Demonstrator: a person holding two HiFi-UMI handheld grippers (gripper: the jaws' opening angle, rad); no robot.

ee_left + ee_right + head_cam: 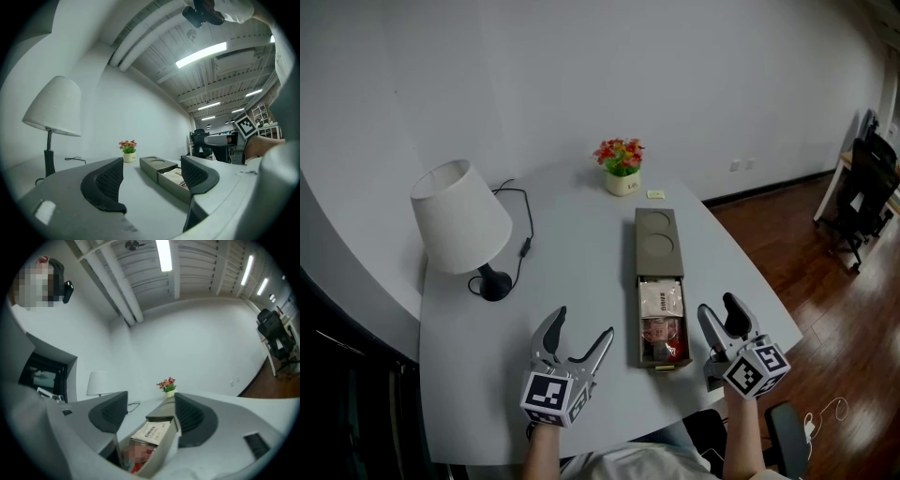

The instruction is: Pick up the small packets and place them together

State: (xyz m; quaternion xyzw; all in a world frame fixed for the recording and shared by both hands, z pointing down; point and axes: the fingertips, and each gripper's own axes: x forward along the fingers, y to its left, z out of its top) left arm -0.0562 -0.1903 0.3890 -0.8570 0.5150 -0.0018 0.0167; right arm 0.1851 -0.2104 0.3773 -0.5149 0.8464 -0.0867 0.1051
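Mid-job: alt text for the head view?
A long grey tray of small packets lies on a pale table between the open, empty left gripper and right gripper. A white lamp stands left, a flower pot beyond.

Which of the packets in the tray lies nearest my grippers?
The red packet, at the near end of the tray's open compartment. The pale printed packet lies beyond it, toward the two round recesses.
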